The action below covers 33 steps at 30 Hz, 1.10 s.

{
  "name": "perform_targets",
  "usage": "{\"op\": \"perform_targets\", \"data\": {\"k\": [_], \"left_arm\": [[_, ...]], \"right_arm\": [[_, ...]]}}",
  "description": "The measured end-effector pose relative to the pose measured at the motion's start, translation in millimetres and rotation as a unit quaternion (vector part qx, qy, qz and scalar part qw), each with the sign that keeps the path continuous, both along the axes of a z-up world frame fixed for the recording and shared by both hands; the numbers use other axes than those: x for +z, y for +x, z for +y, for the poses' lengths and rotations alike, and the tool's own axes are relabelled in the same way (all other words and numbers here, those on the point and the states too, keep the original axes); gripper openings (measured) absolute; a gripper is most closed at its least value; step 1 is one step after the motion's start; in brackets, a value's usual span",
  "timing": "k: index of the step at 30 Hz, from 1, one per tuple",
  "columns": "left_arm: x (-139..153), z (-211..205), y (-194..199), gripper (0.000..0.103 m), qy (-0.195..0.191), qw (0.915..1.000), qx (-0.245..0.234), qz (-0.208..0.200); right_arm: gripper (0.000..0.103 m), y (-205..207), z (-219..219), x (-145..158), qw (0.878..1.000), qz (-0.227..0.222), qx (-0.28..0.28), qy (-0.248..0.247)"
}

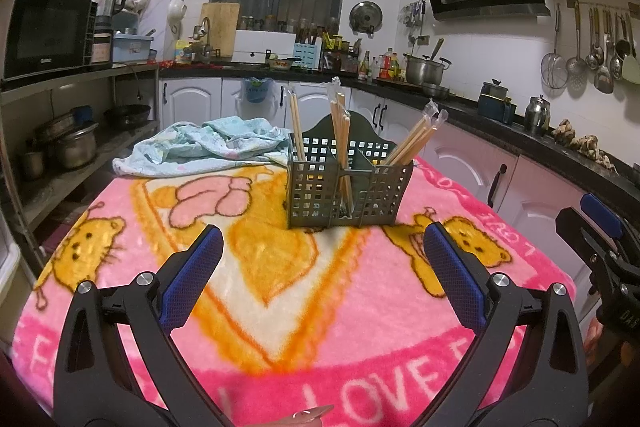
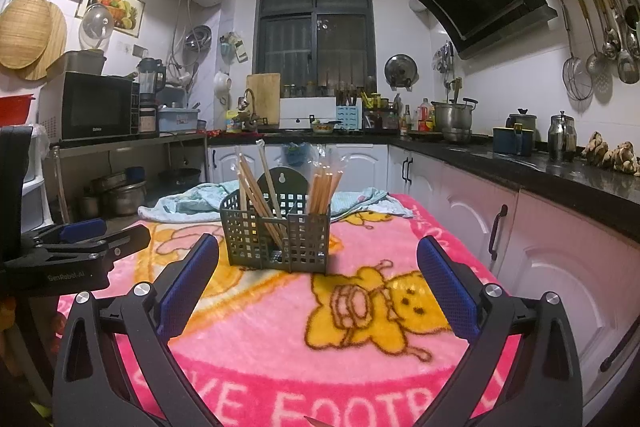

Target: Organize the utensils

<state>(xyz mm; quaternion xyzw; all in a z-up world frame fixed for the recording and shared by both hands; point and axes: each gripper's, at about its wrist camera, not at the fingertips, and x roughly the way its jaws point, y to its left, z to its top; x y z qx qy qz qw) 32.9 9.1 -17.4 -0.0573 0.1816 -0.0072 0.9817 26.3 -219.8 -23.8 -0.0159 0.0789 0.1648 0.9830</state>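
Tongs on both sides hover level above the pink blanket [image 1: 320, 327] that covers the table, each gaping wide and holding nothing. The left tongs [image 1: 322, 239] point straight at the grey utensil caddy [image 1: 348, 187], which stands upright near the blanket's middle, well ahead of the blue pads [image 1: 192, 287]. The right tongs [image 2: 318, 247] face the same caddy from its other side. Wrapped chopsticks [image 1: 342, 131] lean in its compartments. A pale blue cloth [image 1: 200, 147] lies crumpled just behind.
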Motion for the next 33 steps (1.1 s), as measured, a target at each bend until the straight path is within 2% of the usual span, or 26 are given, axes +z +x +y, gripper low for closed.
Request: {"op": "perform_targets", "data": {"k": [10, 25, 27, 30, 32, 33], "left_arm": [[-4, -1, 3, 0.092, -0.001, 0.9999, -0.001, 0.014], [-9, 14, 15, 0.092, -0.025, 0.9988, 0.011, 0.040], [-9, 24, 21, 0.092, -0.034, 0.9981, 0.015, 0.050], [-12, 53, 48, 0.092, -0.034, 0.9938, 0.044, 0.096], [-23, 82, 79, 0.092, -0.016, 0.9831, 0.090, 0.158], [-29, 98, 94, 0.092, -0.004, 0.9753, 0.122, 0.184]], "right_arm": [[0.097, 2, -1, -2, 1.000, 0.005, -0.002, -0.002], [0.097, 10, -8, -4, 1.000, 0.017, -0.011, 0.002], [0.097, 19, -13, -4, 0.999, 0.039, -0.013, 0.009], [0.097, 61, -27, -1, 0.994, 0.100, -0.031, -0.001], [0.097, 104, -39, -6, 0.985, 0.157, -0.069, -0.023], [0.097, 130, -47, -12, 0.976, 0.198, -0.081, -0.035]]}}
